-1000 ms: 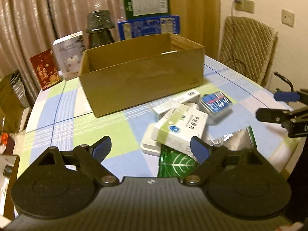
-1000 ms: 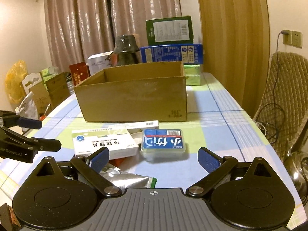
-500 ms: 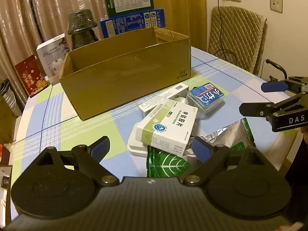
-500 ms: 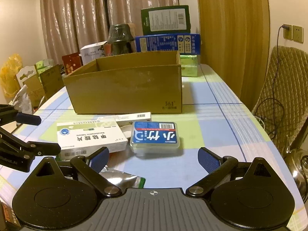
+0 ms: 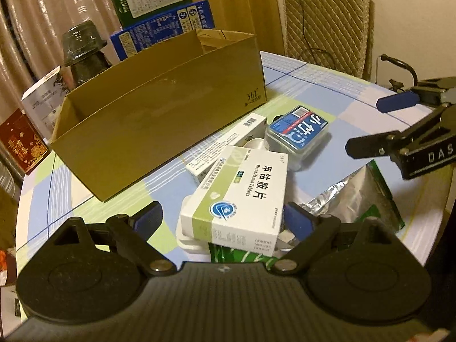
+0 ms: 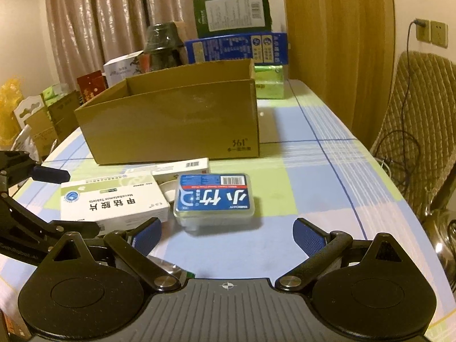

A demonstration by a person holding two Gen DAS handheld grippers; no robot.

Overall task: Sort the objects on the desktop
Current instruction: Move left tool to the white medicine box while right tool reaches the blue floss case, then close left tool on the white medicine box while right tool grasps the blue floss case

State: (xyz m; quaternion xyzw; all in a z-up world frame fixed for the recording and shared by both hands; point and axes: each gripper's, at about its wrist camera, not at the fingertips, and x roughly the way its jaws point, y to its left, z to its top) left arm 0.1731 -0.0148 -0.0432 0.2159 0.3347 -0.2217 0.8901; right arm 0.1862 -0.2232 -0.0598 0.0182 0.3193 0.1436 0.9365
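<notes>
An open cardboard box stands on the checked tablecloth. In front of it lies a pile: a white tablet box, a long white carton, a blue-lidded clear case, a silver foil pouch and a green leaf packet. My left gripper is open, its pads either side of the tablet box's near end without pressing it. My right gripper is open just short of the blue-lidded case, nothing between its fingers.
Behind the cardboard box stand a green carton, a blue carton, a dark lidded jar, a white box and a red box. A quilted chair is beyond the table's right edge.
Both grippers have come forward and down toward the pile. The left one has rolled, and the tablet box's near end now lies between its fingers. The blue-lidded case is closer to the right gripper.
</notes>
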